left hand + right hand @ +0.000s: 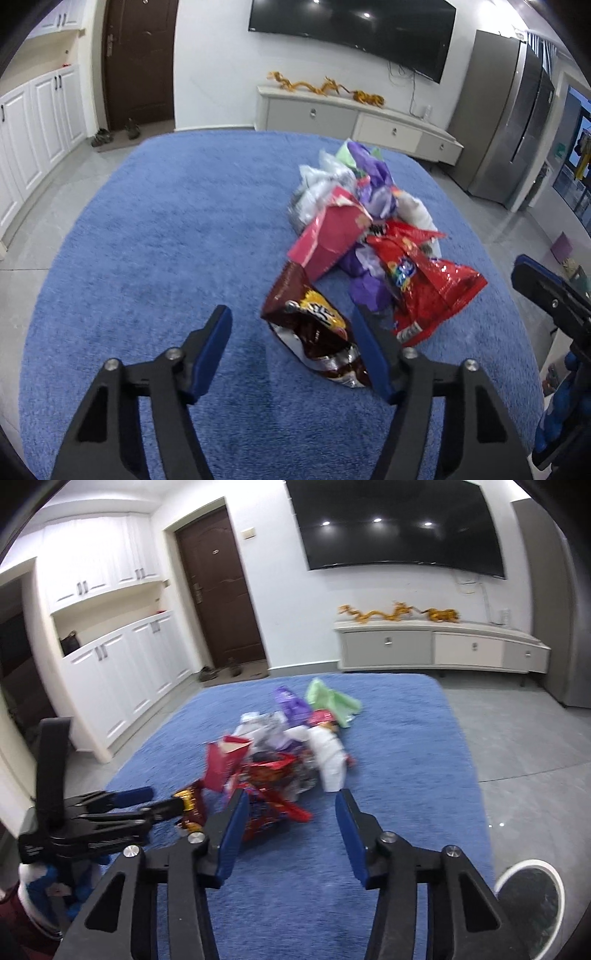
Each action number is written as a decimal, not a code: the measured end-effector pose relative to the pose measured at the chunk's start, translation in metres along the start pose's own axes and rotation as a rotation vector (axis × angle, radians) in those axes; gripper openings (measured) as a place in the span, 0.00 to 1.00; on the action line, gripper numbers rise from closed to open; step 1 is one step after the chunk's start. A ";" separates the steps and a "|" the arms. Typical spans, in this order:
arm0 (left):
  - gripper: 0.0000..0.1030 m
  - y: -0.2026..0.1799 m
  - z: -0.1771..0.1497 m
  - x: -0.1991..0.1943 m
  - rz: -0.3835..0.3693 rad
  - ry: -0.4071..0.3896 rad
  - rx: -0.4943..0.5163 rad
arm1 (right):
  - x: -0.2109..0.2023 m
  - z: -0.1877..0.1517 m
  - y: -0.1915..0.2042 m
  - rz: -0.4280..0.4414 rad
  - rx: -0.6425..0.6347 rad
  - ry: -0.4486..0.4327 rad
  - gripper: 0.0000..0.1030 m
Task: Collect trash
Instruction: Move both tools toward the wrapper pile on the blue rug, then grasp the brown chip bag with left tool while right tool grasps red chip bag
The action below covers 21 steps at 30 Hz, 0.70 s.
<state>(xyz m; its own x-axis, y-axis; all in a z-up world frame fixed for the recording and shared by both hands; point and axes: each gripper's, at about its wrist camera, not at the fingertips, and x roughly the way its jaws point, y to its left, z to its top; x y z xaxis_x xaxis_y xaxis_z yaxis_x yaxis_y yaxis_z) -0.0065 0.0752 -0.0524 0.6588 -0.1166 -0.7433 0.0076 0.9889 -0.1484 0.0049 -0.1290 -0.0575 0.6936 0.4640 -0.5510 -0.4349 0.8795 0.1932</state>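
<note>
On the blue rug (147,258), both grippers' fingers apart, empty, beside trash pile (369,229).

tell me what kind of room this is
Most likely a home living room: a wall-mounted television hangs above a low media cabinet, a blue rug covers the tiled floor, and an entry door has shoes beside it.

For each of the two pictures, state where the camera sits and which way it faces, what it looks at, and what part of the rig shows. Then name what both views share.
Left wrist: on the left gripper, looking forward and down at the brown wrapper; the right gripper shows at the edge.
Right wrist: on the right gripper, facing the trash pile; the left gripper shows lower left.
Shared: blue rug, pile, TV.
</note>
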 end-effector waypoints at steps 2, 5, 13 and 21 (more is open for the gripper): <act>0.59 0.000 0.000 0.003 -0.022 0.016 -0.005 | 0.006 -0.001 0.003 0.025 -0.004 0.015 0.41; 0.53 -0.001 0.000 0.006 -0.044 0.033 -0.009 | 0.016 -0.002 0.005 0.063 0.000 0.037 0.38; 0.51 0.004 0.007 0.021 -0.068 0.079 -0.038 | 0.035 0.000 0.011 0.142 0.003 0.080 0.35; 0.51 0.001 0.009 0.033 -0.053 0.098 -0.026 | 0.052 0.000 0.016 0.155 -0.002 0.112 0.33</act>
<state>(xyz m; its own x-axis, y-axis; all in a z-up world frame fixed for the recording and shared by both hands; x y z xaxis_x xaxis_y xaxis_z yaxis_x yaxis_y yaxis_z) 0.0222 0.0734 -0.0717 0.5814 -0.1780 -0.7939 0.0201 0.9786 -0.2047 0.0338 -0.0908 -0.0834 0.5499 0.5792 -0.6018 -0.5327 0.7982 0.2814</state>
